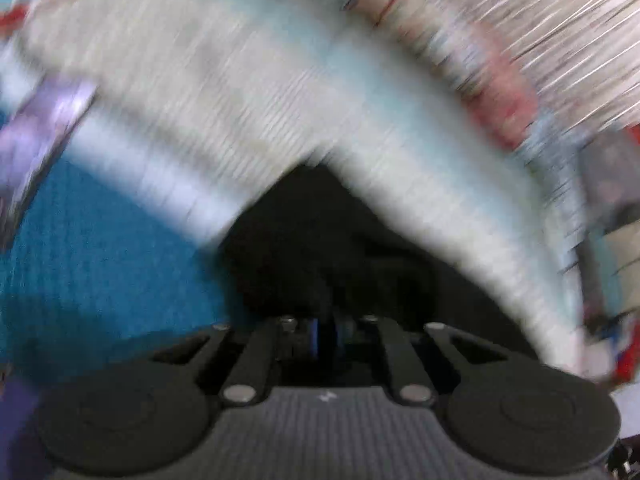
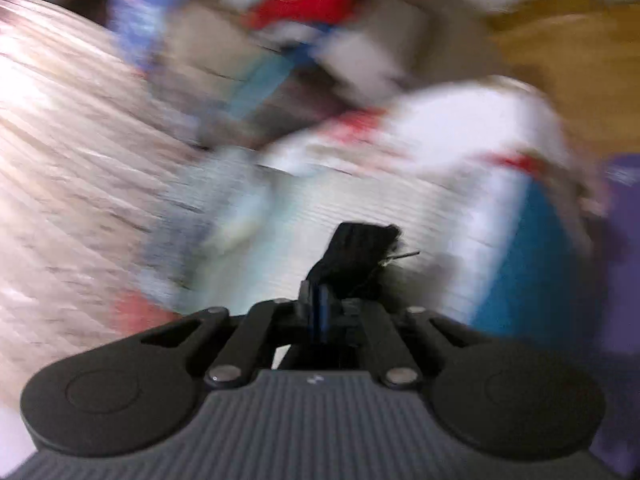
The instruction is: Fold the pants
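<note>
Both views are heavily smeared, and no writing or label can be read; only a small pale mark shows on each gripper's ribbed grey body.

In the left wrist view, the left gripper (image 1: 326,330) has its jaws drawn together on black cloth, the pants (image 1: 320,240), which bunch up directly ahead toward 12 o'clock. A teal cover (image 1: 100,248) lies at 9 o'clock, and a pale striped sheet (image 1: 240,92) arcs across the frame beyond the cloth. Farther out, from 12 to 3 o'clock, red, grey and white shapes blur past recognition.

In the right wrist view, the right gripper (image 2: 322,304) pinches a small tuft of the same black pants (image 2: 356,256), a loose thread sticking out toward 3 o'clock. Behind it runs the striped sheet (image 2: 360,216), with teal at 3 o'clock. At 12 o'clock sits a jumble of red, blue and grey items, too blurred to identify. No container can be made out.
</note>
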`<state>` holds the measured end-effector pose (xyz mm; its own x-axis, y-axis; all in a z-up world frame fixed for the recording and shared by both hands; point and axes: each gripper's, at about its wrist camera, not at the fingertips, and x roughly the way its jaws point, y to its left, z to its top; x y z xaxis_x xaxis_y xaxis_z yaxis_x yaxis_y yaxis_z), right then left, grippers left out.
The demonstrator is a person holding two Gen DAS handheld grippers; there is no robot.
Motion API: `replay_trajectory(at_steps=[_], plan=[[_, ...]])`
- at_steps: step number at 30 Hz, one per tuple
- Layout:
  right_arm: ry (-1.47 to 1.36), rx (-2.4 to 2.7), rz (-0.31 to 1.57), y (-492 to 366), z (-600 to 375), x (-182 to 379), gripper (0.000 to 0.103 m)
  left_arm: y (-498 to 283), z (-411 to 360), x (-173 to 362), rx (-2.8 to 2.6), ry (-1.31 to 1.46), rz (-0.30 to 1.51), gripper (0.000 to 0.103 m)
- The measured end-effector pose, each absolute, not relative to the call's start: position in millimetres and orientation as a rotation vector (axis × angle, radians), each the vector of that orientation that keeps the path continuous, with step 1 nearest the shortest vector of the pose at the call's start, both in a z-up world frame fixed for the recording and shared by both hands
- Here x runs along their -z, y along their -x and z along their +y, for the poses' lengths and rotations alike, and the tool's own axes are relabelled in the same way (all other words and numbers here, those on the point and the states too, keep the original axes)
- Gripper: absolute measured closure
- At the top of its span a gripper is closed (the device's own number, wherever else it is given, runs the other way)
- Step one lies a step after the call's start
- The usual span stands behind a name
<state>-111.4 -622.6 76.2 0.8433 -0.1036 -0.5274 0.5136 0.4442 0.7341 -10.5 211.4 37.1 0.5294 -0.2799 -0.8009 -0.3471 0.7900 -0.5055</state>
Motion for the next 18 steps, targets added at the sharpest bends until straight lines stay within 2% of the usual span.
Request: replay_trajectory(at_steps=[2, 3, 4, 5, 7, 9, 12, 15, 16, 18], plan=[[-1.069, 0.496, 0.517, 118.5, -626.9, -49.3, 0.086, 20.5, 208.0, -16.1, -0.075, 0.689, 1.075, 0.091], [-1.106, 0.511, 0.522, 124.4, -629.6, -39.3, 0.077, 25.4, 208.8, -15.1, -0.078, 0.711, 1.058, 0.091], [-1.151, 0.517, 0.508, 131.8, -631.5, -32.7, 0.072, 29.1, 210.7, -17.8, -0.075, 0.738, 1.040, 0.081], [-1.181, 0.507, 0.481, 138.5, -631.6, -30.0, 0.064, 32.5, 213.7, -21.7, -0.072, 0.771, 1.021, 0.054], [-1.201, 0.449, 0.435, 147.3, -627.3, -30.5, 0.059, 38.3, 219.5, -28.4, -0.097, 0.809, 0.978, 0.028], [-1.194, 0.375, 0.415, 148.6, -618.3, -32.1, 0.058, 36.9, 221.7, -31.3, -0.081, 0.829, 0.959, 0.028], [-1.186, 0.286, 0.407, 146.2, -601.6, -31.0, 0.053, 24.4, 219.7, -24.8, -0.065, 0.874, 0.972, 0.015], [-1.169, 0.254, 0.432, 135.4, -586.3, -23.5, 0.046, 8.0, 211.6, -12.1, -0.030, 0.893, 0.980, 0.010], [-1.168, 0.256, 0.449, 132.8, -583.7, -20.0, 0.046, 2.5, 209.4, -7.6, -0.016, 0.901, 0.978, 0.013], [-1.179, 0.266, 0.470, 123.5, -579.4, -11.1, 0.045, -3.3, 206.9, -3.6, -0.058, 0.914, 0.974, 0.041]])
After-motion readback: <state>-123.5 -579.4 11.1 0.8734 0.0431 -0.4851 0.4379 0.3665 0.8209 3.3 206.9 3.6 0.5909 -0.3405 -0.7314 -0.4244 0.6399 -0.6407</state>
